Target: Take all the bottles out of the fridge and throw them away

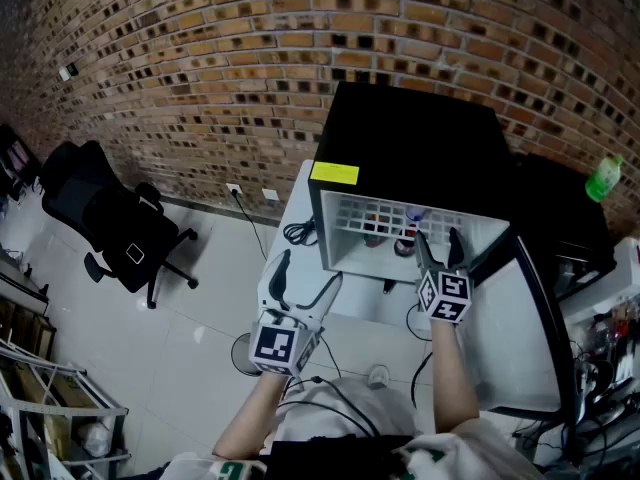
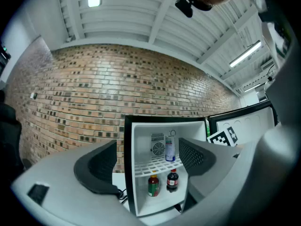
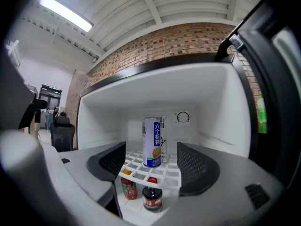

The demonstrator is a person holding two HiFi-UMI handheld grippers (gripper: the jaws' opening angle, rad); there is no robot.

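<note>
A black mini fridge (image 1: 400, 138) stands on a white table with its door (image 1: 515, 318) swung open to the right. On its white wire shelf (image 3: 155, 173) stands a blue-and-white can (image 3: 152, 142). Below the shelf are a red-capped bottle with a green label (image 3: 127, 188) and a dark bottle with a red cap (image 3: 152, 199). My right gripper (image 3: 153, 166) is open at the fridge mouth, level with the shelf, and the can is farther in. My left gripper (image 1: 305, 273) is open and holds nothing, back from the fridge at its lower left; from it I see both bottles (image 2: 153, 185) (image 2: 172, 180).
A green bottle (image 1: 603, 178) stands on a dark unit right of the fridge. Cables (image 1: 298, 233) lie on the table (image 1: 300, 203) beside the fridge's left wall. A black office chair (image 1: 110, 218) stands on the floor at left, before a brick wall (image 1: 200, 88).
</note>
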